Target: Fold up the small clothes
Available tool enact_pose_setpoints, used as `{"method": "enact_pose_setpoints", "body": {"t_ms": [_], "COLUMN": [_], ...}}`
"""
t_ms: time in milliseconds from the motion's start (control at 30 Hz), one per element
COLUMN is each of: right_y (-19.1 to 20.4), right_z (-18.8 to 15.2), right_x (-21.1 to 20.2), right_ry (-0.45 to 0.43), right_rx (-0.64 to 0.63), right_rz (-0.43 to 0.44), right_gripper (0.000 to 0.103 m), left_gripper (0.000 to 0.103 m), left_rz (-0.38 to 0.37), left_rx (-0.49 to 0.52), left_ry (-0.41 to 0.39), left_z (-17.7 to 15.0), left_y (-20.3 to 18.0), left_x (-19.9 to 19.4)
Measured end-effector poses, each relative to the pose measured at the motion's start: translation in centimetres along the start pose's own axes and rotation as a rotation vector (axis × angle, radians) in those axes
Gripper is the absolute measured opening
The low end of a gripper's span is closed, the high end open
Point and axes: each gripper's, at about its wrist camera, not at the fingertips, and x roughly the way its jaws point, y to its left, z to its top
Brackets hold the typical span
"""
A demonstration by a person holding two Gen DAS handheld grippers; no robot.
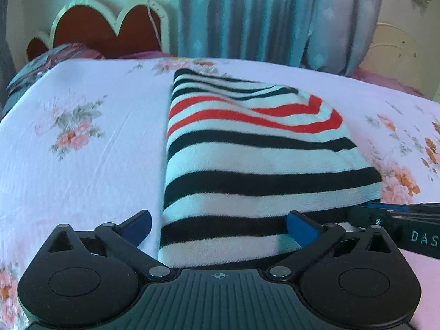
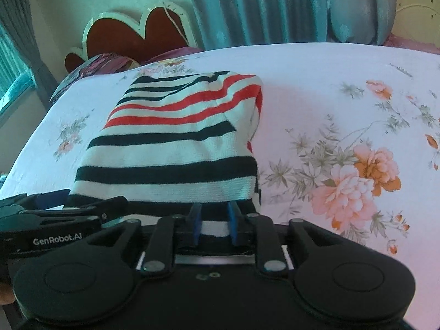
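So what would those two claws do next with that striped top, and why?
Probably close the left gripper on the near hem. The striped top lies already folded into a narrow strip on the bed sheet. The right gripper looks nearly shut on that hem, while the left one stands wide open around it. With both holding, the hem could be lifted and folded away.

Both wrist views set low and close at the striped garment's (image 1: pixel 247 151) near hem, faced toward the headboard (image 2: pixel 143 33); garment and headboard shared.

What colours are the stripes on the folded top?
The folded knit top is white with black and red stripes, clearest in the right wrist view.
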Motion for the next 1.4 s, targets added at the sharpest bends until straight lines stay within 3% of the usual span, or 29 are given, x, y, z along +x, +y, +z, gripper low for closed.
{"method": "enact_pose_setpoints", "body": {"t_ms": [200, 500, 600, 700, 800, 1033, 1133, 1267, 1400], "right_y": [1.1, 0.8, 1.3, 1.6, 1.5, 1.0, 0.8, 0.5, 0.5], "right_z": [-0.4, -0.4, -0.1, 0.0, -0.2, -2.4, -3.4, -4.5, -6.2], "right_x": [0.9, 0.7, 0.3, -1.5, -4.2, -11.0, -14.3, -19.7, -24.7], "right_ry": [0.011, 0.011, 0.021, 0.003, -0.038, -0.051, -0.070, -0.156, -0.249], "right_rx": [-0.071, -0.061, -0.076, -0.083, -0.084, -0.182, -0.199, -0.181, -0.189], "right_rz": [-0.057, -0.039, -0.018, 0.000, 0.004, 0.012, 0.001, -0.042, -0.088], "right_gripper": [0.019, 0.022, 0.035, 0.039, 0.056, 0.079, 0.084, 0.101, 0.102], "left_gripper": [0.103, 0.103, 0.103, 0.103, 0.103, 0.103, 0.103, 0.103, 0.103], "left_rz": [0.052, 0.134, 0.167, 0.201, 0.230, 0.235, 0.219, 0.214, 0.230], "left_rx": [-0.020, -0.120, -0.163, -0.128, -0.068, -0.029, -0.039, -0.079, -0.108], "left_ry": [0.040, 0.041, 0.069, 0.055, 0.023, -0.023, -0.028, -0.030, -0.069], "left_z": [-0.1, -1.3, -1.6, -1.9, -2.4, -3.5, -4.0, -5.1, -6.7], "left_y": [-0.2, -0.4, -0.3, -0.9, -1.7, -2.7, -3.4, -4.5, -6.1], "left_x": [0.2, -1.7, -2.3, -3.9, -6.5, -13.6, -16.8, -21.0, -25.7]}}
